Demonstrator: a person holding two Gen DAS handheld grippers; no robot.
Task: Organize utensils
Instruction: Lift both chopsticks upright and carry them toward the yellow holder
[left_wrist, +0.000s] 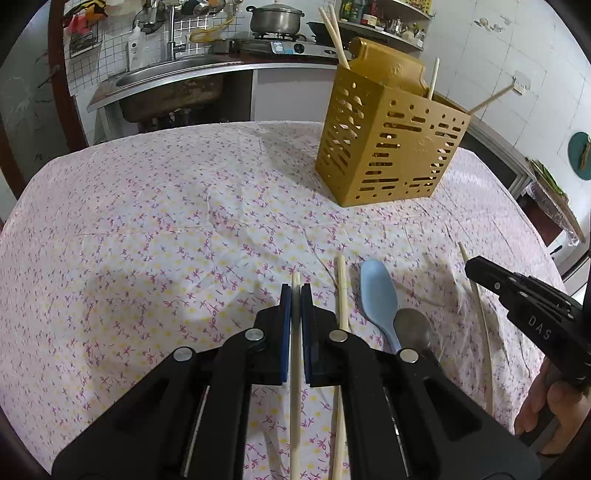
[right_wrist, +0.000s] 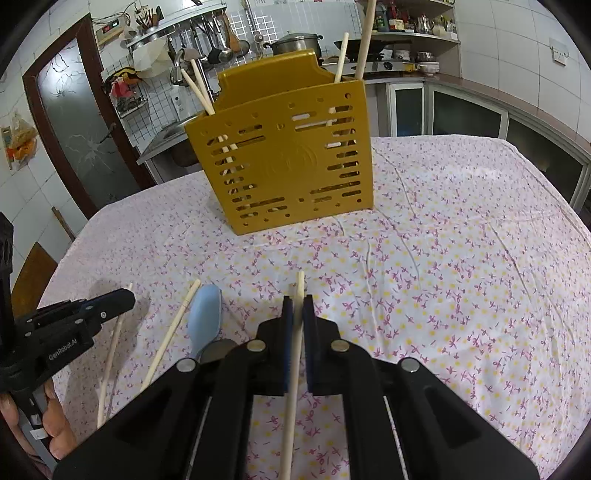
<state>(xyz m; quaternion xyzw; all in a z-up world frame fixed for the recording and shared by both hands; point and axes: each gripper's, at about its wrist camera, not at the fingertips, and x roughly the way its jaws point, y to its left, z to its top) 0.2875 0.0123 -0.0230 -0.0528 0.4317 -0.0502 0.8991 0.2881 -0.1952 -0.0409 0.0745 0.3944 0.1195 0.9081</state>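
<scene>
My left gripper (left_wrist: 295, 291) is shut on a pale wooden chopstick (left_wrist: 295, 406) that runs lengthwise between its blue pads, just above the cloth. My right gripper (right_wrist: 298, 301) is shut on another chopstick (right_wrist: 291, 387) in the same way. On the cloth between them lie a loose chopstick (left_wrist: 341, 295), a light blue spoon (left_wrist: 378, 295) and a metal spoon (left_wrist: 412, 328). In the right wrist view the loose chopstick (right_wrist: 173, 332) and the blue spoon (right_wrist: 205, 317) lie left of my fingers. A golden slotted utensil holder (left_wrist: 388, 147) stands upright further back, with several chopsticks in it.
The table carries a flowered cloth (left_wrist: 147, 221). The right gripper (left_wrist: 476, 269) shows at the right edge of the left wrist view, with a hand below it. The left gripper (right_wrist: 125, 295) shows at the left in the right wrist view. A sink and stove counter (left_wrist: 207, 66) lie behind.
</scene>
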